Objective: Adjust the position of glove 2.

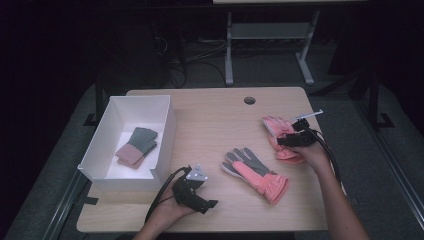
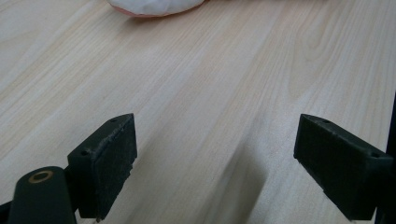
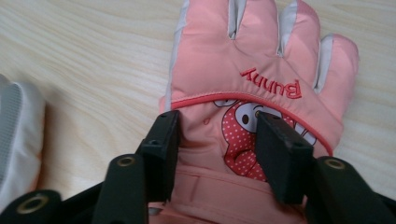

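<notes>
A pink glove (image 3: 252, 70) with "Bunny" stitched on its back lies flat at the table's right (image 1: 276, 126). My right gripper (image 3: 217, 126) presses down on it near the cuff, its jaws closed onto the padded fabric (image 1: 291, 138). A second pink and grey glove (image 1: 255, 172) lies palm up in the middle of the table; its pale edge (image 2: 154, 5) sits ahead of my left gripper, and part of it (image 3: 18, 135) lies to the left of my right gripper. My left gripper (image 1: 207, 203) hovers at the front left, open over bare wood (image 2: 217, 140).
A white box (image 1: 95, 150) stands at the table's left with a grey and pink pair of gloves (image 1: 137, 147) inside. The wooden table (image 1: 210, 120) has a cable hole (image 1: 249, 100) near its far edge. Dark floor and desk legs lie beyond.
</notes>
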Demonstrator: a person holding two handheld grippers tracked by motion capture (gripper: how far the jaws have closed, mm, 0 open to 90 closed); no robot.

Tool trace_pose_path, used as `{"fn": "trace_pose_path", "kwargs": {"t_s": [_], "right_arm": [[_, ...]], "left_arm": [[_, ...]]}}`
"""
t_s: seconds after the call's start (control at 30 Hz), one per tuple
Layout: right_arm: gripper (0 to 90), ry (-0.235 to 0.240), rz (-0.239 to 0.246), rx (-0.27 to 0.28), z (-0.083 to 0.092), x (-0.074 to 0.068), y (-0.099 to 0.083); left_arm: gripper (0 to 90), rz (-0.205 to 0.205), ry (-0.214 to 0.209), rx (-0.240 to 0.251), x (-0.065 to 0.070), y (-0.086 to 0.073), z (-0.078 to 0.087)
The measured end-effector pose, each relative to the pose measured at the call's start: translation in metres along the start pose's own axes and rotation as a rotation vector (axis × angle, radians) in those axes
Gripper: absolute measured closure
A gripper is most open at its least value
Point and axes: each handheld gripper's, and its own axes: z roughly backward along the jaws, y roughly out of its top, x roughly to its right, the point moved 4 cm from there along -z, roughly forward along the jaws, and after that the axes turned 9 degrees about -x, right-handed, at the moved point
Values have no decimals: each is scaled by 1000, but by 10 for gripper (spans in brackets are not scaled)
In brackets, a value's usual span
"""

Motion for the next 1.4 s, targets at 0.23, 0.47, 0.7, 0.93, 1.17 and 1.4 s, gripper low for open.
{"fn": "trace_pose_path", "kwargs": {"t_s": [0.23, 0.47, 0.7, 0.93, 1.17, 1.4], "right_arm": [[732, -1, 13, -19, -1, 3, -1], [869, 79, -7, 24, 7, 9, -2], [872, 119, 7, 40, 23, 11, -3], [871, 146, 32, 74, 46, 6, -3], [871, 192, 104, 49, 63, -9, -4], [871, 264, 200, 46, 78, -29, -9]], "left_arm": [[131, 3, -3, 3, 1, 0, -1], [131, 6, 4, 6, -1, -1, 0], [131, 9, 5, -4, -2, -1, 1], [139, -2, 21, -2, -1, 0, 3], [139, -10, 22, -5, -2, -1, 4], [139, 4, 23, 4, -3, -1, 5]]}}
